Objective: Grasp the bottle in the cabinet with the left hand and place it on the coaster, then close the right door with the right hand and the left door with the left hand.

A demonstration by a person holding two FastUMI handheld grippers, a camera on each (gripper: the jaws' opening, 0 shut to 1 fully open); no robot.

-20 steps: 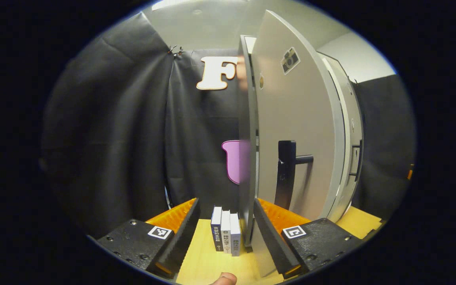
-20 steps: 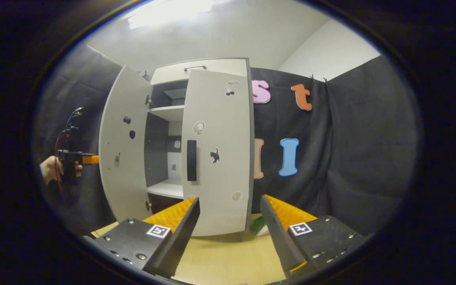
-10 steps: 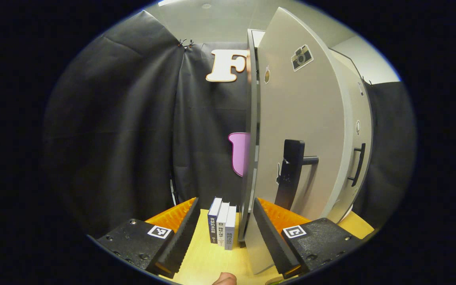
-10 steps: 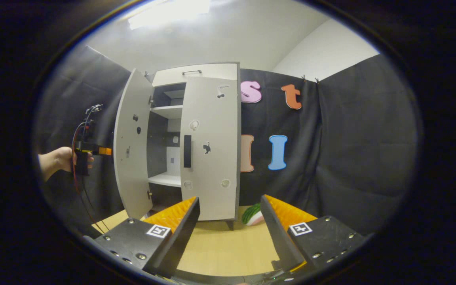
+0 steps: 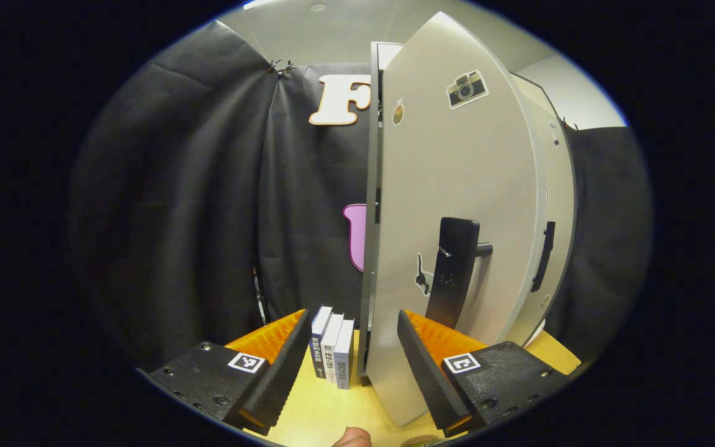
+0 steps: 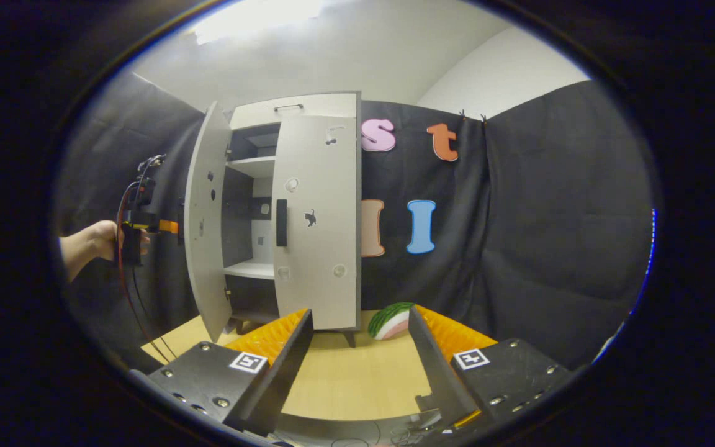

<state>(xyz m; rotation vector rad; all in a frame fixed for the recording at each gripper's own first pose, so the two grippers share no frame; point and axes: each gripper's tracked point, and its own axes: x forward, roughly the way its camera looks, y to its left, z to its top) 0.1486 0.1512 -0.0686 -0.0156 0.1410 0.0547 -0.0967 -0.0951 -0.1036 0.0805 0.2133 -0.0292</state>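
left tongs (image 5: 348,357): released, left door (image 5: 457,205) edge just beyond, centre frame | right tongs (image 6: 360,357): released, right door (image 6: 317,217) upper centre, well apart | desk (image 6: 357,379) beneath.

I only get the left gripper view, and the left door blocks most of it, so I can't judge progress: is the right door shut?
Observer: In the right gripper view, the right door looks flush with the cabinet.
Operator: And the left door?
Observer: The left door stands ajar; bare shelves show in the gap.
Operator: Where's my gripper against it?
Observer: The left gripper is at its outer face, about handle height; contact I cannot tell.
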